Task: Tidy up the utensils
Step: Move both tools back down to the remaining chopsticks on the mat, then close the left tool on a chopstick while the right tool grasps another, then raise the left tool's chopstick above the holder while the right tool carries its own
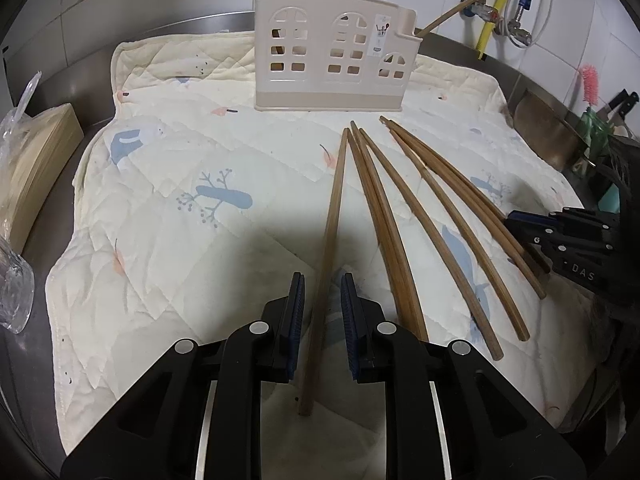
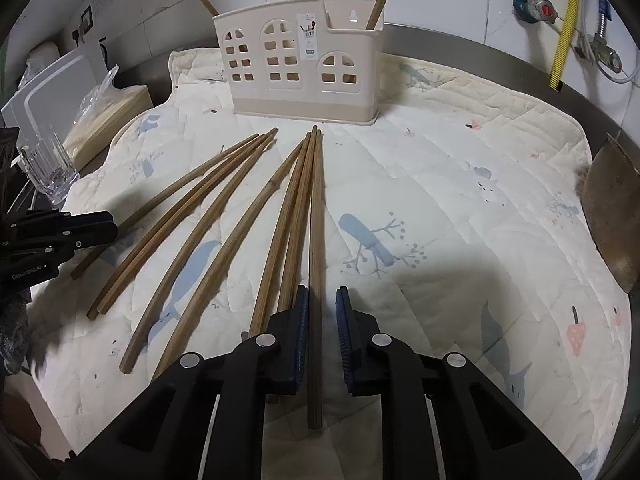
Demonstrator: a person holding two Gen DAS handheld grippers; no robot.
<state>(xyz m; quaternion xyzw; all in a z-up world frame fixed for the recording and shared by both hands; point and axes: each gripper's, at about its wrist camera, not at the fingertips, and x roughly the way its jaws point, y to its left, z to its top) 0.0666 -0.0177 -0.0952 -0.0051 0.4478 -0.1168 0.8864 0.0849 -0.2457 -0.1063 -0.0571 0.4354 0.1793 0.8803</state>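
Several long wooden chopsticks point(image 1: 384, 216) lie fanned on a quilted cloth point(image 1: 168, 200); they also show in the right wrist view point(image 2: 208, 224). A beige utensil holder point(image 1: 332, 60) with window cut-outs stands at the back and holds two chopsticks; it also shows in the right wrist view point(image 2: 300, 68). My left gripper point(image 1: 322, 304) is open, its fingers straddling the leftmost chopstick point(image 1: 334, 208). My right gripper point(image 2: 322, 320) is open, its fingers straddling the rightmost chopstick point(image 2: 316, 240). Each gripper shows at the other view's edge: the right point(image 1: 560, 236), the left point(image 2: 60, 232).
A clear glass point(image 2: 50, 168) and a wrapped stack of wooden pieces point(image 2: 108, 116) stand left of the cloth. A metal blade point(image 2: 612, 216) lies at the right edge. Pipes and valves point(image 2: 560, 12) run along the tiled wall. A steel counter rim point(image 1: 208, 20) borders the cloth.
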